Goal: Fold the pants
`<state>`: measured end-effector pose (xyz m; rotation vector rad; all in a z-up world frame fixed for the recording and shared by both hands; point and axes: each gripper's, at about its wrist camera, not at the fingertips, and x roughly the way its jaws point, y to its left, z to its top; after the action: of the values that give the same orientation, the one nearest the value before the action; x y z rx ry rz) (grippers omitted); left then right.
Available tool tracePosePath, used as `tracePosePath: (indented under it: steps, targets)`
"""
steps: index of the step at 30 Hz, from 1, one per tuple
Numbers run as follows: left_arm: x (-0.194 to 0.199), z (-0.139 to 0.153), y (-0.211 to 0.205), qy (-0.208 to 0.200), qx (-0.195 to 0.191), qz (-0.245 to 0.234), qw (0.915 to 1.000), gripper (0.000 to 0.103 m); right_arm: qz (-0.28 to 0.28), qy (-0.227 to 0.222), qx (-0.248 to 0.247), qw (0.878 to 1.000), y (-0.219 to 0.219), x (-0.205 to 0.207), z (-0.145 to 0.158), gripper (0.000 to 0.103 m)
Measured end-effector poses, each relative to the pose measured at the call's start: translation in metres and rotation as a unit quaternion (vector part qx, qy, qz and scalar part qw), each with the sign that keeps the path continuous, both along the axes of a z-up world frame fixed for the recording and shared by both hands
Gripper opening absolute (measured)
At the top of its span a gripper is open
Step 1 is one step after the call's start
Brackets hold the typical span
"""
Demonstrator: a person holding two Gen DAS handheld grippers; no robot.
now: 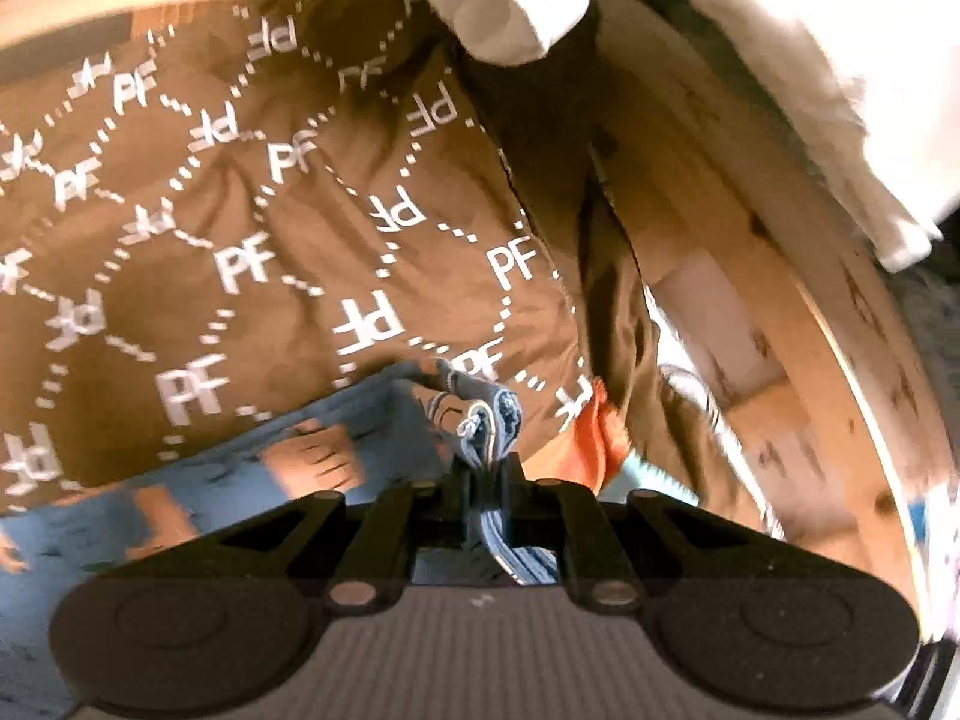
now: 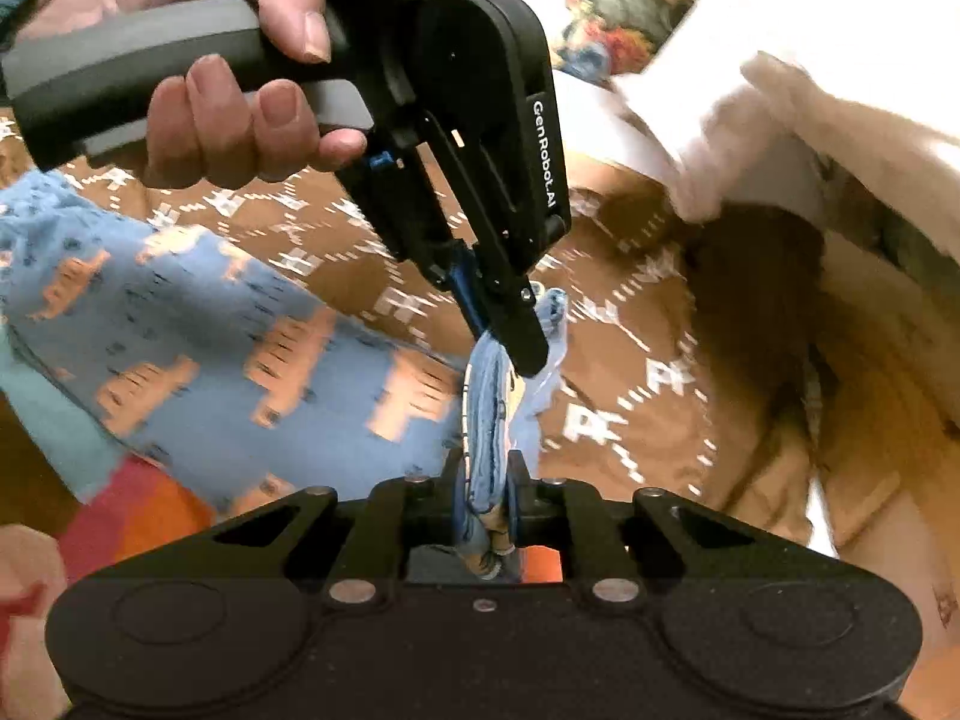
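Note:
The pants (image 2: 198,324) are light blue with orange patches and lie on a brown cover. They stretch off to the left in both wrist views. My left gripper (image 1: 487,477) is shut on a bunched edge of the pants (image 1: 252,474). In the right wrist view the left gripper (image 2: 516,348) comes in from the upper left, held by a person's hand (image 2: 240,108), and pinches the same edge. Just below it my right gripper (image 2: 485,477) is shut on that edge too, with folds of blue cloth between its fingers.
The brown cover (image 1: 270,210) has white PF lettering and spreads under everything. White bedding (image 1: 798,60) lies at the top right. A wooden frame (image 1: 792,360) curves down the right side. An orange cloth (image 1: 591,438) pokes out beside the pants.

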<state>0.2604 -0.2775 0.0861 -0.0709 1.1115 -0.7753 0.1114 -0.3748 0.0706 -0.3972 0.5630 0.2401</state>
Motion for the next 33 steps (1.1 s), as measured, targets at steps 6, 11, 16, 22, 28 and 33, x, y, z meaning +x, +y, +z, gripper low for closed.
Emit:
tracePosePath:
  steps: [6,11,16,22,28,33]
  targets:
    - [-0.018,0.007,0.075,-0.032,0.029,-0.023,0.9988,0.010,0.054,0.028,0.005,0.998,0.065,-0.002,0.005,0.013]
    - [-0.020,-0.008,0.139,-0.026,0.048,-0.018,0.9983,0.010,0.098,0.061,0.009,0.993,0.126,0.003,-0.006,0.013]
    - [-0.011,-0.042,0.183,-0.009,0.072,0.002,0.9973,0.010,0.124,0.096,-0.002,0.988,0.174,0.016,-0.030,0.013]
    - [-0.007,-0.067,0.209,-0.014,0.049,0.000,0.9987,0.019,0.145,0.121,-0.049,0.981,0.201,0.030,-0.056,0.027]
    - [-0.006,-0.073,0.223,-0.019,0.009,0.014,0.9997,0.026,0.153,0.120,-0.072,0.978,0.200,0.025,-0.049,0.050]
    - [-0.007,-0.083,0.242,-0.010,-0.025,0.032,0.9991,0.026,0.108,0.076,-0.020,0.991,0.187,0.006,-0.047,0.065]
